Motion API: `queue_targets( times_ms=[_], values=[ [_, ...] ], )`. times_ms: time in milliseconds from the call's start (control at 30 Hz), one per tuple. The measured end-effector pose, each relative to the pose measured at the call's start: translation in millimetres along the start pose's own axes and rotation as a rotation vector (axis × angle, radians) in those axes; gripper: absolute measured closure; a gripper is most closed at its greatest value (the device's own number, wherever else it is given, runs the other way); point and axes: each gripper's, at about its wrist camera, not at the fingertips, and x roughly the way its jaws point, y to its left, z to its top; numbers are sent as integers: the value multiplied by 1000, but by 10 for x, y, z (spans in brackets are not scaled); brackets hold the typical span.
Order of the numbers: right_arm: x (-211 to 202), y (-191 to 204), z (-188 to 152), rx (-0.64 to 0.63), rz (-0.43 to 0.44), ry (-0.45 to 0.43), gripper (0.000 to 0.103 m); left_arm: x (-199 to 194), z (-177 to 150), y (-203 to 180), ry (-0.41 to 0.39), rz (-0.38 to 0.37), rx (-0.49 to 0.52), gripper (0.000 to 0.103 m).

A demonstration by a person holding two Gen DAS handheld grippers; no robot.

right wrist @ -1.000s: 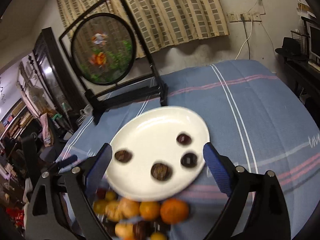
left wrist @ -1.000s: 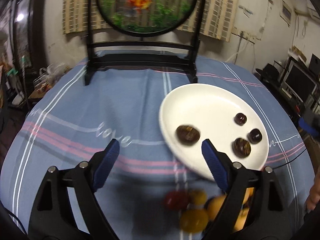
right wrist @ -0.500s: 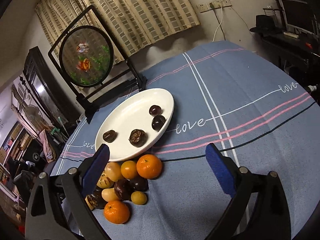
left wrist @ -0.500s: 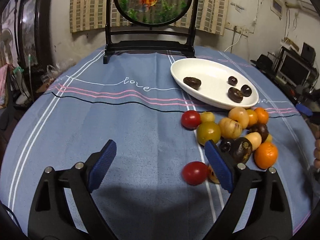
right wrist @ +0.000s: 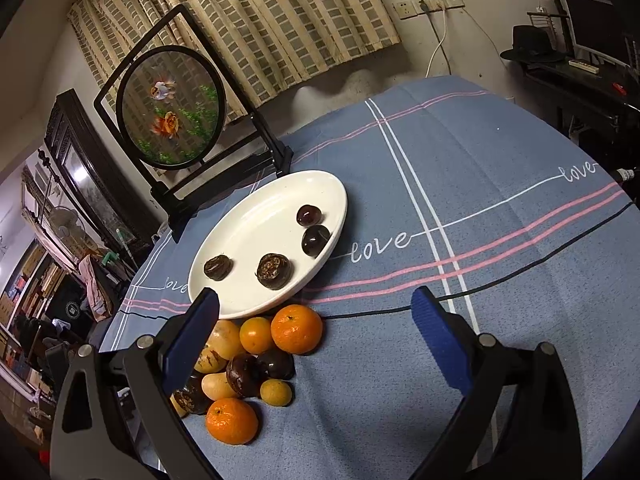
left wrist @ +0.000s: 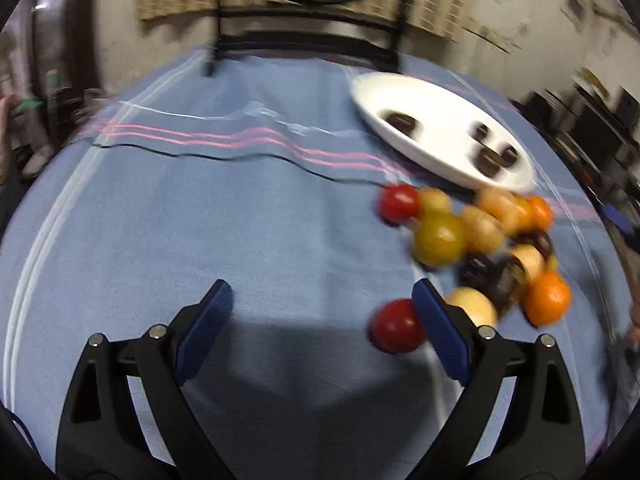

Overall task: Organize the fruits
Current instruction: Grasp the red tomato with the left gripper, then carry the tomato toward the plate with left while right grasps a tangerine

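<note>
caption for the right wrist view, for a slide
Open right gripper above piled fruit beside a white plate holding four dark fruits.

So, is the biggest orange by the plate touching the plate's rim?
Cannot tell. In the right wrist view the large orange sits right below the white plate's near rim, with only a thin shadow line between them; no plain contact or gap shows.

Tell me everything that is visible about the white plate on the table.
The white plate is oval and shallow, with a smooth glossy surface that looks like ceramic or melamine. It rests flat on the blue striped tablecloth, in front of the black stand of the round fish screen. It holds four dark brown fruits, two smooth and two rough, lying apart near its near side. Its near rim lies close to the pile of loose fruit; contact is unclear. No gripper touches it.
</note>
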Motion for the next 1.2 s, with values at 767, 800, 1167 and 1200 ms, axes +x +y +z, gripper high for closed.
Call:
queue_targets(
  times_ms=[767, 800, 1167, 1200],
  values=[
    [17, -1, -14, 1, -3, 11, 6, -84, -155, -260, 24, -52, 181, 58],
    [19, 1, -16, 0, -3, 12, 6, -54, -156, -270, 40, -56, 185, 61],
    [79, 82, -53, -42, -12, 46, 6, 33, -169, -276, 79, -88, 171, 72],
    [91, 111, -68, -58, -13, 56, 6, 14, -166, -260, 70, -94, 160, 72]
  ],
)
